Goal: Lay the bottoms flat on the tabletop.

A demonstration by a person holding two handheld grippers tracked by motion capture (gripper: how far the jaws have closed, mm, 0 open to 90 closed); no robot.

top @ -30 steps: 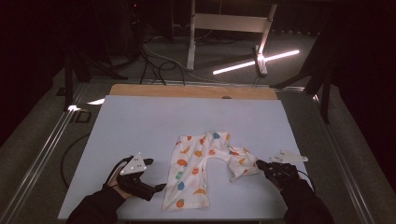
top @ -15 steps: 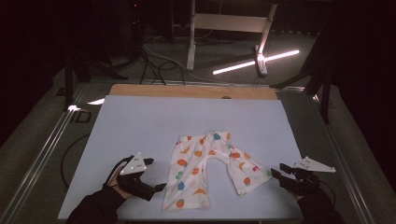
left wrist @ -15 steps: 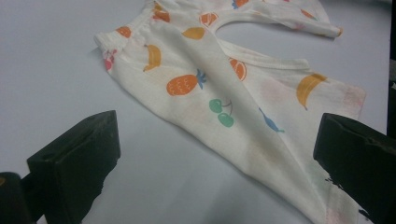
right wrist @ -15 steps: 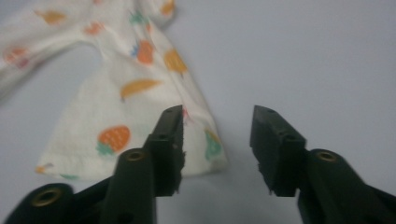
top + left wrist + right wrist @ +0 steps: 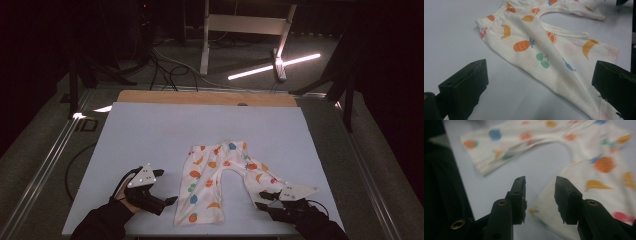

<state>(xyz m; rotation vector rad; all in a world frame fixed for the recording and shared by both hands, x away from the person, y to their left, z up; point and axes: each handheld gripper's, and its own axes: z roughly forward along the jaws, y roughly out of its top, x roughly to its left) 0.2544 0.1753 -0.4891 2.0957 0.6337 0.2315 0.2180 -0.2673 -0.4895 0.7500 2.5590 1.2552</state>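
The trousers (image 5: 222, 182) lie on the table (image 5: 150, 135) between left tool (image 5: 167, 201) and right tool (image 5: 260, 200).

Dark room; grey floor (image 5: 45, 150); cables (image 5: 167, 67) on floor; lit tube lamp (image 5: 272, 67) beside metal stand (image 5: 240, 25).

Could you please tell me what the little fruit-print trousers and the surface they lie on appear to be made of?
The trousers look like thin, soft knit fabric, probably cotton: matte, creased, with a gathered waistband and printed fruit. The table cover seems a smooth, pale, matte sheet, perhaps plastic or coated board; a wooden-looking edge shows at its far side.
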